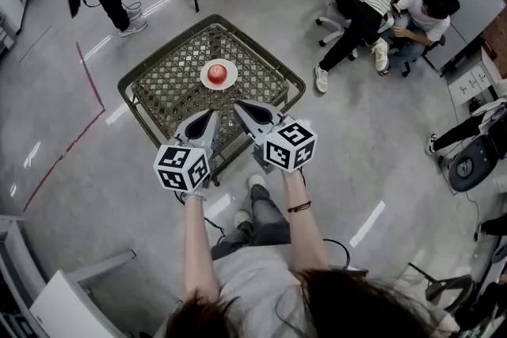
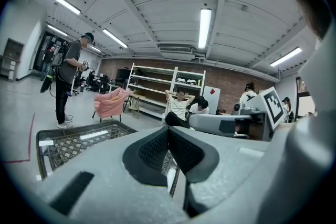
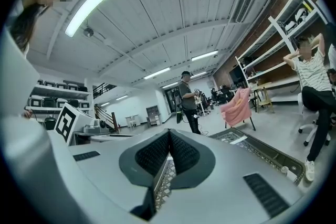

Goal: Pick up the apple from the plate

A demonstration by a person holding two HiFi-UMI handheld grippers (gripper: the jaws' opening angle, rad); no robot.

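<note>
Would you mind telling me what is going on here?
A person holds a gripper in each hand over the near edge of a low mesh table. The left gripper and right gripper are both shut and empty. The apple sits on its plate in the table's middle, untouched.

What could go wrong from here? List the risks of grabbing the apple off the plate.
1. Both the left gripper and right gripper have their jaws shut; reaching the apple that way would likely shove it rather than grasp it.
2. The apple is round and sits on a small plate; a nudge could roll it onto the lattice table.
3. The grippers are close side by side and might bump.
</note>
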